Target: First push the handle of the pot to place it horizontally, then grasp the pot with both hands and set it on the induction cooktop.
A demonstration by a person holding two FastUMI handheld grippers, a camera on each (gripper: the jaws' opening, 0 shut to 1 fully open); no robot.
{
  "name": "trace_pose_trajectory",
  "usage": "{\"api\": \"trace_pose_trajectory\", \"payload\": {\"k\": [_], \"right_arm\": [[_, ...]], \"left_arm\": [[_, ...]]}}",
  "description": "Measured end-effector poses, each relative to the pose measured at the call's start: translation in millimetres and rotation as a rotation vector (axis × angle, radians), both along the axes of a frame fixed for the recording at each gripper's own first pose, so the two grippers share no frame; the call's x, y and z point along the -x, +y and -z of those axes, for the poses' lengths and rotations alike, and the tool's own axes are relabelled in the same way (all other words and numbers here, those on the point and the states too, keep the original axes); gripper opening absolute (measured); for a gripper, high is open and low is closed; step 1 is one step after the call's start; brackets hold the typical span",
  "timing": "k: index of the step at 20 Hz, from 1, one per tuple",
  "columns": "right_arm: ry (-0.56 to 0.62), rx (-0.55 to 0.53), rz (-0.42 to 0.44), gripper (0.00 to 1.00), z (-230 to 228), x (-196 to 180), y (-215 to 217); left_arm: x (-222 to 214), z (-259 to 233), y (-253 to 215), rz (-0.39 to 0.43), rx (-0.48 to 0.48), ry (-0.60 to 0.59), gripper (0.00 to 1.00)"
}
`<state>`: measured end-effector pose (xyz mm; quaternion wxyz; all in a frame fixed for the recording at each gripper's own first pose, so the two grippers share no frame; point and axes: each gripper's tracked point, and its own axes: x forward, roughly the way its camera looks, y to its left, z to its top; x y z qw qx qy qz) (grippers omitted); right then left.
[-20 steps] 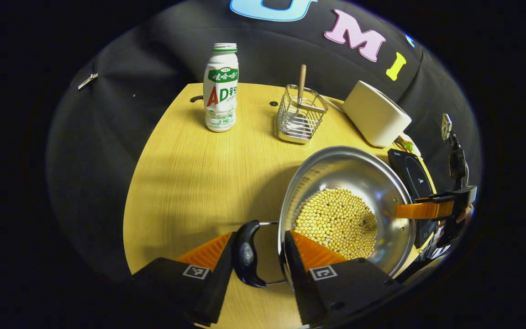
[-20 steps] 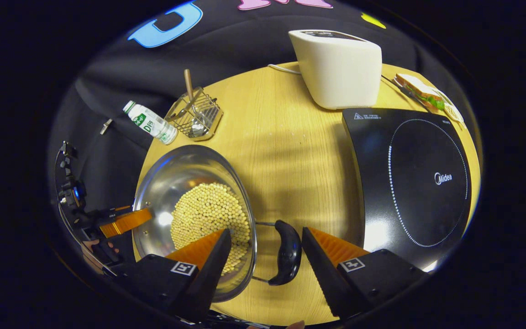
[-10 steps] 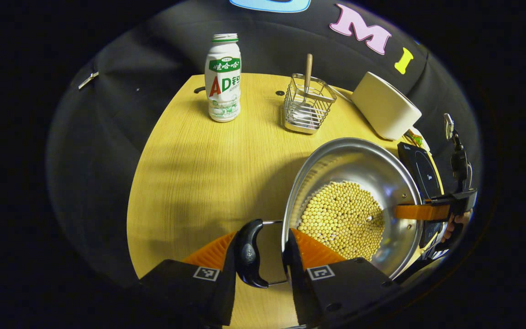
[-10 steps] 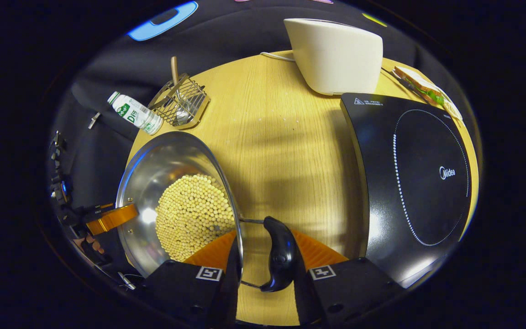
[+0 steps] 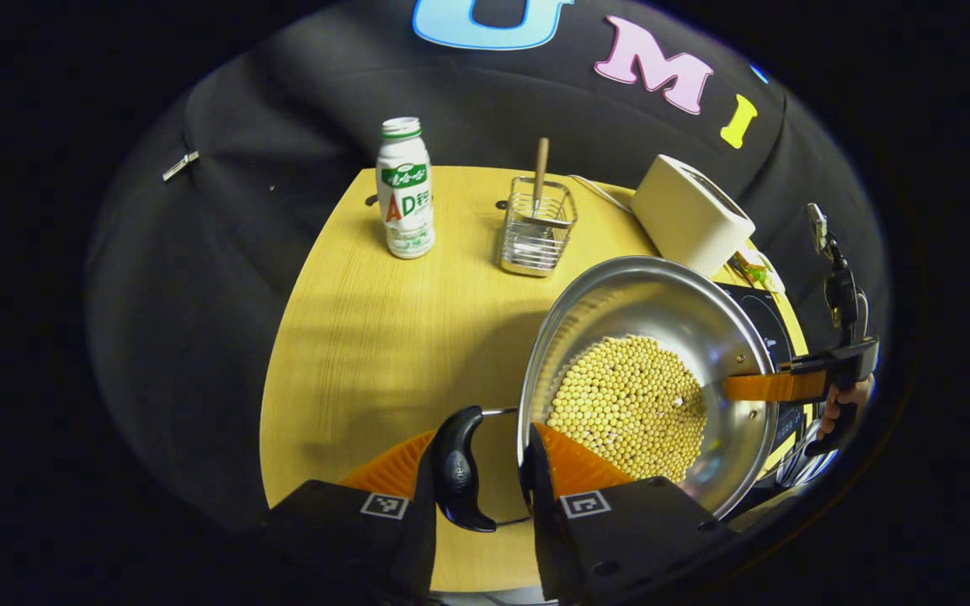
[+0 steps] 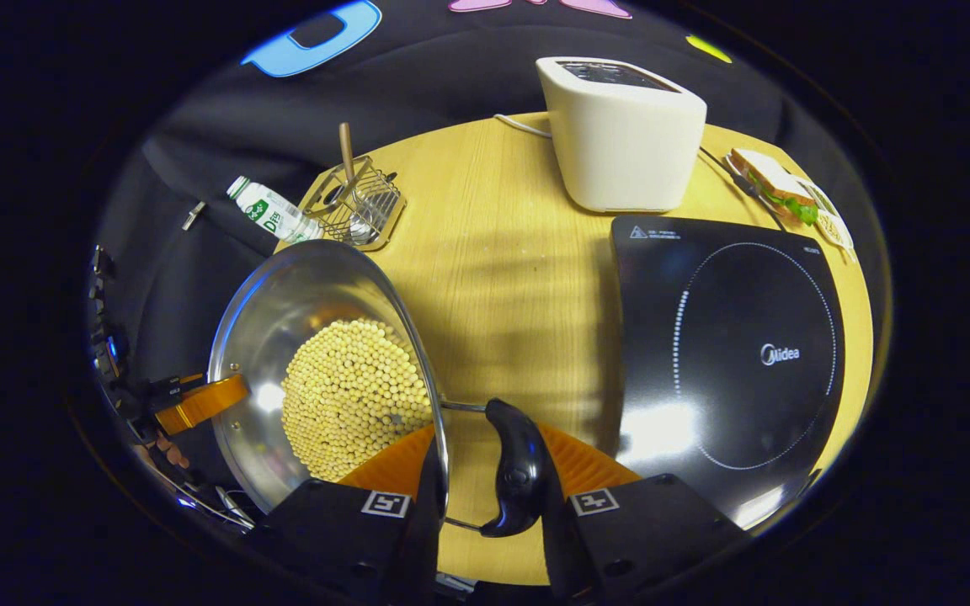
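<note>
**Both grippers pinch the pot's handles for the carry**

Left gripper is pressed shut on the pot's left handle, its fingers pinching the black grip on both sides. Between the two tools hangs the pot, loaded with pale beans, held level so nothing spills. Right gripper clamps the right handle likewise. Farther right on the table, the cooktop waits, apparently the landing spot, near the toaster.
</note>
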<state>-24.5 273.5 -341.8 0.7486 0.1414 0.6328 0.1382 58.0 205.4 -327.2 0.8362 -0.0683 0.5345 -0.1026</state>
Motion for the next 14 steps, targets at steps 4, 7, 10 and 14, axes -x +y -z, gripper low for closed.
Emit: {"api": "trace_pose_trajectory", "payload": {"k": [4, 7, 10, 14], "right_arm": [[-0.023, 0.009, 0.014, 0.54, -24.5, -1.8, -55.9], [-0.06, 0.028, 0.039, 0.54, -34.6, -8.2, -104.5], [-0.085, 0.038, 0.073, 0.54, -43.2, -12.3, -155.0], [-0.122, 0.067, 0.122, 0.53, -45.8, -23.2, -223.0]], "left_arm": [[5.3, -28.1, -48.5, 0.003, 0.025, -0.004, 0.51], [6.1, -47.4, -94.6, 0.009, 0.053, -0.021, 0.51], [-0.4, -65.1, -143.3, 0.034, 0.068, -0.042, 0.51], [-9.7, -76.1, -212.1, 0.064, 0.092, -0.045, 0.51]]}}
